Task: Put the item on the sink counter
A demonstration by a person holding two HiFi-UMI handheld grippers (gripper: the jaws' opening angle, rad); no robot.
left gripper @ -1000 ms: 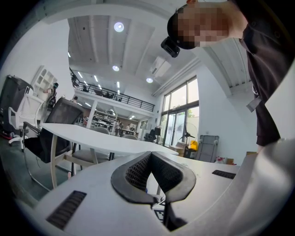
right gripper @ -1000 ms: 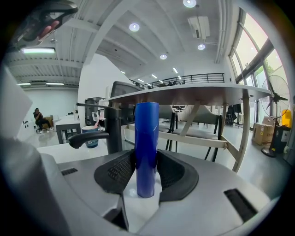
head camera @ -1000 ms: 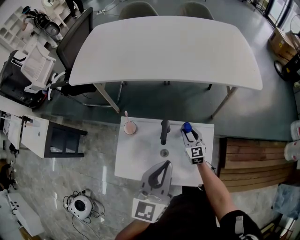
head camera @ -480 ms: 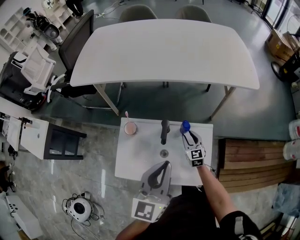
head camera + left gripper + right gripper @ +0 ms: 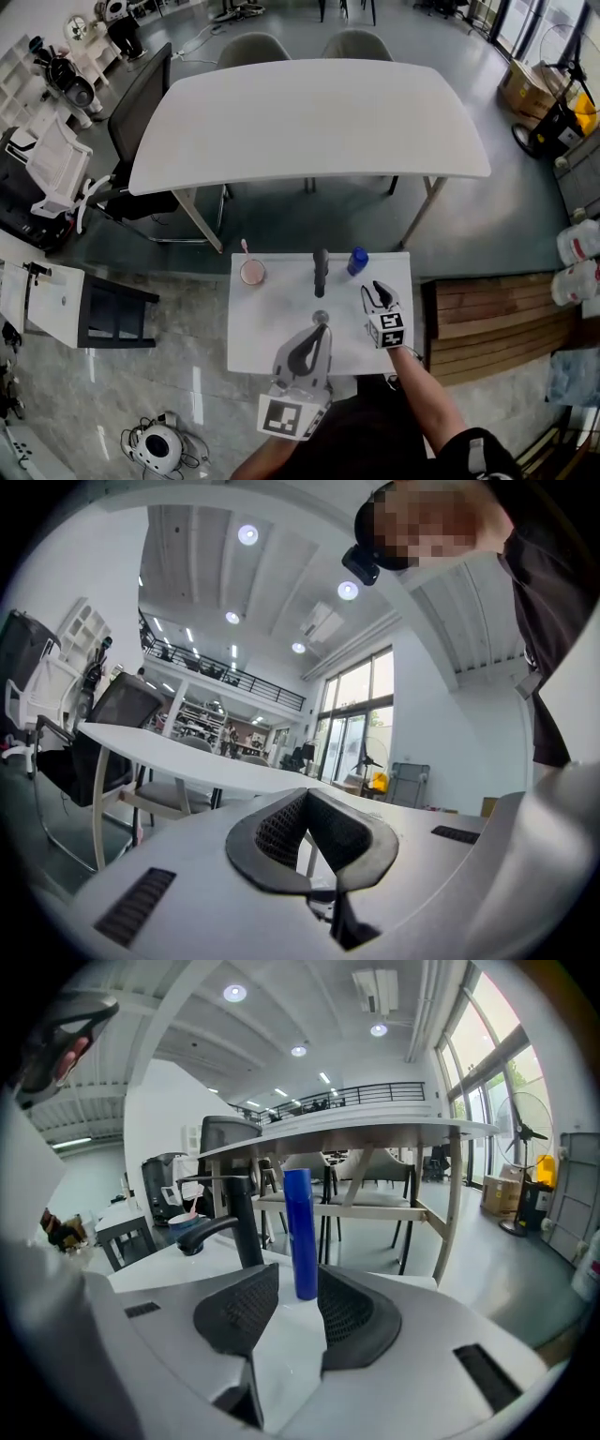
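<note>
Counter (image 5: 267, 323) carries the bottle (image 5: 357, 261) at its far edge, apart from the right gripper (image 5: 376, 292), whose empty jaws are closing; the left gripper (image 5: 319, 330) has its jaws together.

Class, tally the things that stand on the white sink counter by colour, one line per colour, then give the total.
Blue: 1, the bottle
Black: 1, the faucet
Pink: 1, the cup
Total: 3
</note>
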